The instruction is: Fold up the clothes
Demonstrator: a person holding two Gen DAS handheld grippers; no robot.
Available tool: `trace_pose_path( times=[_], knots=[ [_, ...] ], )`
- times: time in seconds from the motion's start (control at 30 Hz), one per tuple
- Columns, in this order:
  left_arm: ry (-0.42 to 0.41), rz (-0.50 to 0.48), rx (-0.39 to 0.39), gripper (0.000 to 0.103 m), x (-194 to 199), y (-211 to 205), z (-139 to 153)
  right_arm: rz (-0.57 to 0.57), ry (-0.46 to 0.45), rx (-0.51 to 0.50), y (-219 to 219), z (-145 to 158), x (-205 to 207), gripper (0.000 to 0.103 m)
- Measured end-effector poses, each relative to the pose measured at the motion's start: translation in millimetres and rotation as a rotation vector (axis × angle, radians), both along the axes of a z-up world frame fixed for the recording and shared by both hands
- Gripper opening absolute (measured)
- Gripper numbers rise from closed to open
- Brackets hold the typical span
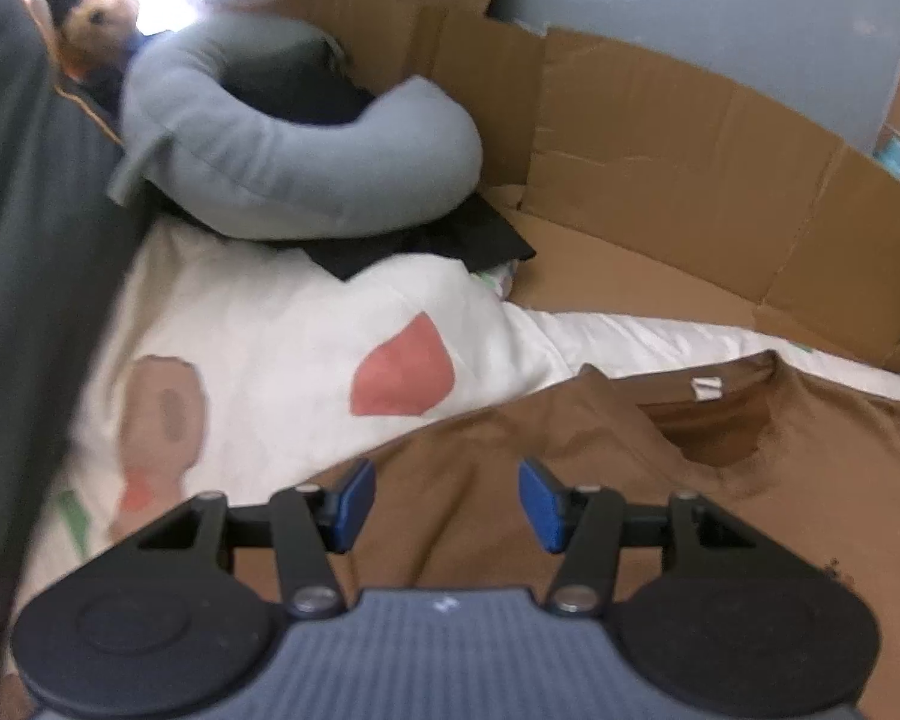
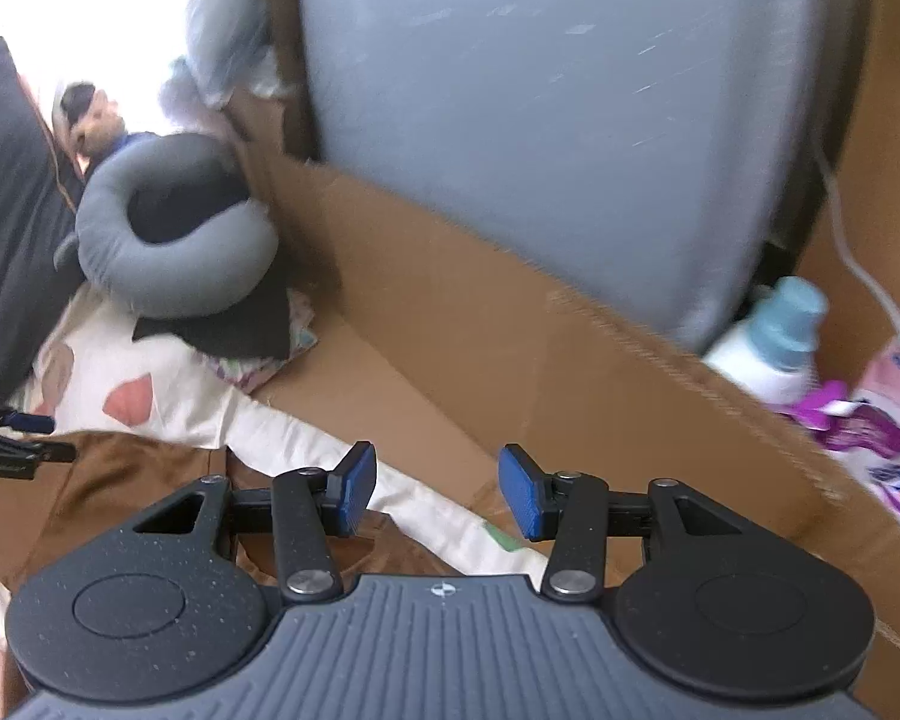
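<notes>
Both my left gripper (image 1: 447, 495) and right gripper (image 2: 438, 489) hang half-open and empty over the brown shirt (image 1: 570, 480), spread collar-up on the bedsheet (image 1: 258, 324), apparently barely folded yet.

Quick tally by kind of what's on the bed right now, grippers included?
Brown garment: 1
Grey neck pillow: 1
Black cloth under the pillow: 1
Stuffed toy: 1
Grippers, both open and empty, left gripper and right gripper: 2
Total: 6
</notes>
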State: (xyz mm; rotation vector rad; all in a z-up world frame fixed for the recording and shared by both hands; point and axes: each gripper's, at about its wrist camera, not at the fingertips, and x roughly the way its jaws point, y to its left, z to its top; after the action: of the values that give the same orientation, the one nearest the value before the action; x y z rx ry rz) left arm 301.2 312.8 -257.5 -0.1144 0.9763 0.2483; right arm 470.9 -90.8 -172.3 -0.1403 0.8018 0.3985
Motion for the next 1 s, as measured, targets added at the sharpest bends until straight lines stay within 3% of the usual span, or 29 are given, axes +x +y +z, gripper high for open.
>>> trace_pose_path(
  times=[0.2, 0.33, 0.5, 0.6, 0.67, 1.0],
  knots=[
    [-0.005, 0.052, -0.002, 0.064, -40.8, -5.6, 47.1, -0.038, -0.014, -0.02, -38.6, 46.1, -32.2, 0.055],
    [-0.002, 0.064, 0.009, 0.065, -64.4, -10.2, 61.5, -0.085, -0.009, -0.014, -69.9, 49.6, -49.6, 0.056],
    [0.003, 0.094, 0.006, 0.065, -83.2, -10.3, 63.1, -0.18, 0.044, 0.005, -104.5, 8.2, -63.6, 0.052],
    [0.004, 0.131, 0.009, 0.065, -91.3, -8.8, 57.8, -0.22, 0.067, 0.014, -115.1, -23.4, -68.0, 0.037],
    [0.005, 0.154, 0.009, 0.065, -97.8, -8.8, 53.9, -0.237, 0.083, 0.015, -117.3, -45.5, -68.7, 0.022],
    [-0.009, 0.184, 0.026, 0.065, -125.7, -8.0, 32.1, -0.275, 0.148, 0.042, -107.2, -138.4, -48.1, 0.018]
  ],
)
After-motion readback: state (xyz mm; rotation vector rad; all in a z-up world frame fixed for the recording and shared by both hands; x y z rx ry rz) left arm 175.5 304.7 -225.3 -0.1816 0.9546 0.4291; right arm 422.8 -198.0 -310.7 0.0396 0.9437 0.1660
